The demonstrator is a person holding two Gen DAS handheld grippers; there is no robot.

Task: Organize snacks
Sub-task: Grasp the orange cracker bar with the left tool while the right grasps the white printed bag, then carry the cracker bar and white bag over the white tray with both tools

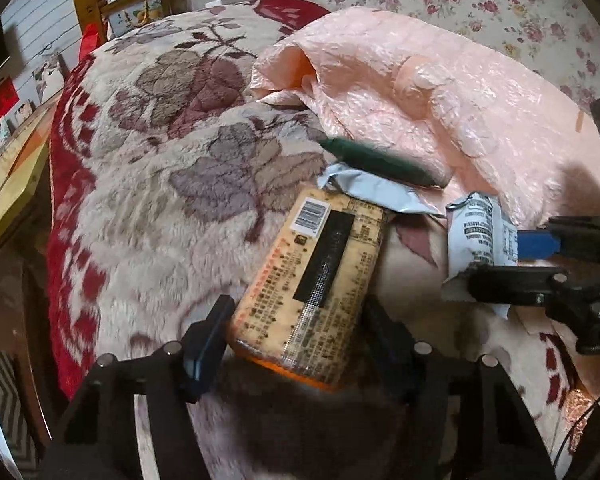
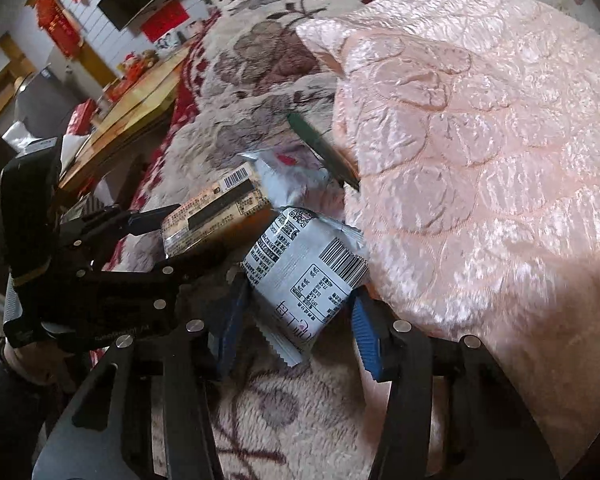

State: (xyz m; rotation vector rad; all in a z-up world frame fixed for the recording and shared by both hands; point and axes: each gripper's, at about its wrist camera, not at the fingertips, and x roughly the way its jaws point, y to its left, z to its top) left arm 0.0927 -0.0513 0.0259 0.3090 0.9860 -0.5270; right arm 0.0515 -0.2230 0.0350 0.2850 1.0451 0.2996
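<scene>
Straddling the tan snack box (image 1: pixel 312 276), my left gripper (image 1: pixel 296 320) pinches across its long axis; my right gripper (image 2: pixel 296 320) pinches the white packet (image 2: pixel 308 276) alongside.

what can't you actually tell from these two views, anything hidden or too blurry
- Yellow snack pack: print too small and blurred to read in both views; near end dark between the left gripper's fingers.
- Green packet: motion-blurred, no label legible.
- Silver pouch: mostly covered by the yellow pack and green packet.
- White snack pack: front hidden; whether the right gripper's pads press it is unclear.
</scene>
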